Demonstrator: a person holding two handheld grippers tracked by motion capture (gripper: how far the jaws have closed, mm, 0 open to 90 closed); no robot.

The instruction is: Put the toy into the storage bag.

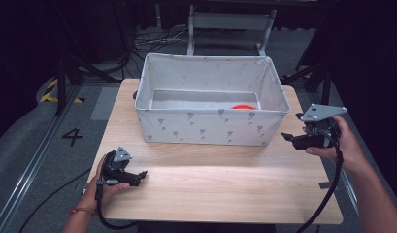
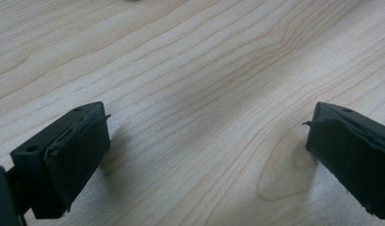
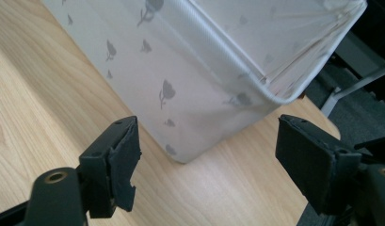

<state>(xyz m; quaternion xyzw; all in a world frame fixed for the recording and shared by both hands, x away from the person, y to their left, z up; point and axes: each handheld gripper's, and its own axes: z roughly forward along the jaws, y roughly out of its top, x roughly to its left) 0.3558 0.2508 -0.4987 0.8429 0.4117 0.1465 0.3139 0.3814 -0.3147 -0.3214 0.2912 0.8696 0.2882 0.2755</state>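
Left gripper (image 2: 206, 155) sitting low over the table (image 1: 225, 189), jaws wide apart, nothing between, well in front of the fabric bin (image 1: 211, 127). Right gripper (image 3: 206, 165) also gaping, facing the bin's near right corner. High view is catching an orange object (image 1: 243, 106) inside the bin.

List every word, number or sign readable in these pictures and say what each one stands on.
"4": a dark numeral marked on the grey floor left of the wooden table.
The fabric storage bin carries grey tulip-like motifs, no lettering.
No readable text on either set of tongs or elsewhere.
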